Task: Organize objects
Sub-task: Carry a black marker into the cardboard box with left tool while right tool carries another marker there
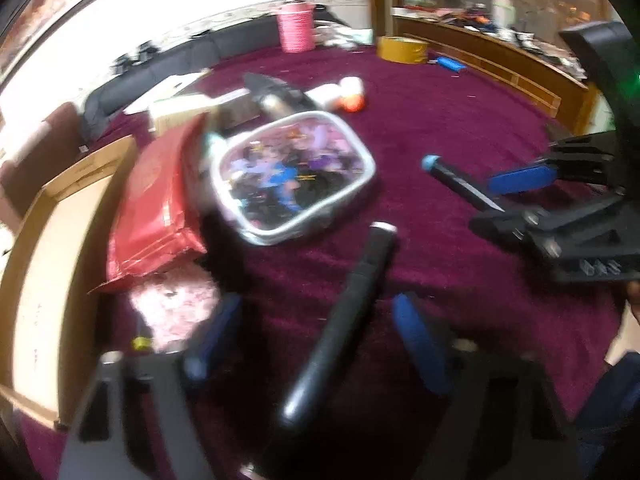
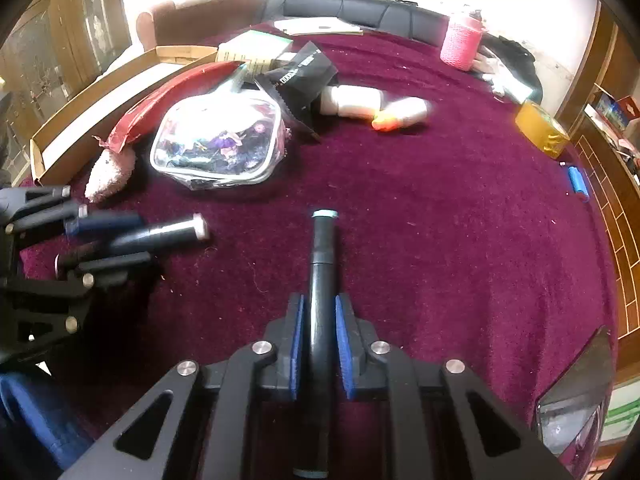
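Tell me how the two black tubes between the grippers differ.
The right gripper is shut tight on its tube, while the left gripper's tube lies between jaws parted wider than it. The right tube has a light blue cap; the left tube's end is silvery. Both are slim and black.

Pouch [image 2: 218, 140]: middle of the carpet [image 2: 440, 220], on the left side in the right wrist view.
Envelope [image 2: 168, 92]: left of the pouch, touching it.
Cardboard tray [image 2: 96, 120]: left of the envelope, at the carpet's edge.
Bottles [image 2: 376, 108]: behind and right of the pouch.
Basket [image 2: 460, 42]: far edge, right.
Tape roll [image 2: 540, 128]: right edge.
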`<state>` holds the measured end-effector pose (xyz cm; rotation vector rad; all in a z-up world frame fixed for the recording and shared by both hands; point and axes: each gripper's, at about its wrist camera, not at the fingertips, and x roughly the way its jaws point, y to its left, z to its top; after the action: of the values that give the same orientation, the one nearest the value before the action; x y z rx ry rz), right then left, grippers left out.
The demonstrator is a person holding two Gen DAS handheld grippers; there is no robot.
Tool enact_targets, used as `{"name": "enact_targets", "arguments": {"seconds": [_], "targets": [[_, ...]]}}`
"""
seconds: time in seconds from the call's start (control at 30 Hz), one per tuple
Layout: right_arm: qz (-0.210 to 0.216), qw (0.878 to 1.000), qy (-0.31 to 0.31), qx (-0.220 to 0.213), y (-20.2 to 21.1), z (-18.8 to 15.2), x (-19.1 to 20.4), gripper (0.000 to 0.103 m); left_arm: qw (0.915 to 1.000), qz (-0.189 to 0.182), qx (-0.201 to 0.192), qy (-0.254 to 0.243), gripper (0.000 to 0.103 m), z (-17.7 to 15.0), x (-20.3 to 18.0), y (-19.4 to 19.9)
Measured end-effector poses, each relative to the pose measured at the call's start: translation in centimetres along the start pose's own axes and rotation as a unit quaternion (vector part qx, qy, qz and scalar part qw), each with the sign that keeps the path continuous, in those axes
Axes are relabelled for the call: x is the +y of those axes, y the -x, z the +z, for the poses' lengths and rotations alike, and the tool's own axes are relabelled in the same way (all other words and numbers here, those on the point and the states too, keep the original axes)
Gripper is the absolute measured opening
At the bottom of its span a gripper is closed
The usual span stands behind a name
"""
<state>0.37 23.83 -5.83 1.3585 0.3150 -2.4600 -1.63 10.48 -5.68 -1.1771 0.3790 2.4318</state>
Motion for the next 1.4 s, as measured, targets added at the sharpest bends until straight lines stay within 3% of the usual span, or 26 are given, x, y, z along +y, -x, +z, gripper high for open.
{"name": "enact_targets", "arguments": {"seconds": [0.03,0.07,0.17,0.33,0.53,0.73,1.1,1.4], "targets": [[0.016,1.0,-0.014,0.0,-0.3,0.4,-0.4,0.017,0.9998,-0.02,-0.001,-0.007,0.032,0.0,-0.3,0.1],[0.03,0.999,-0.027,-0.001,-0.6,0.9,-1.0,0.017,0.9997,-0.015,-0.005,-0.016,0.021,-0.1,-0.8,0.3],[0.049,0.997,-0.06,-0.011,-0.2,0.8,-2.4,0.017,0.9988,0.004,-0.014,-0.046,0.02,-0.2,-2.1,0.5],[0.095,0.989,-0.108,-0.025,0.5,1.2,-4.1,0.017,0.9995,-0.028,-0.017,0.003,0.02,0.4,-0.6,0.8],[0.111,0.986,-0.109,-0.06,1.7,2.0,-4.2,0.017,0.9959,-0.064,-0.045,0.046,0.015,1.0,1.0,2.4],[0.126,0.984,-0.086,-0.09,3.2,4.2,-2.5,0.017,0.9926,-0.056,-0.074,0.078,0.015,1.1,3.1,4.6],[0.191,0.972,-0.026,-0.133,5.3,12.0,4.5,0.017,0.9795,0.017,-0.13,0.153,0.015,-0.1,10.7,9.4],[0.245,0.964,0.018,-0.099,2.2,18.9,12.1,0.017,0.9626,0.1,-0.161,0.193,0.016,-0.9,17.4,13.2]]}}
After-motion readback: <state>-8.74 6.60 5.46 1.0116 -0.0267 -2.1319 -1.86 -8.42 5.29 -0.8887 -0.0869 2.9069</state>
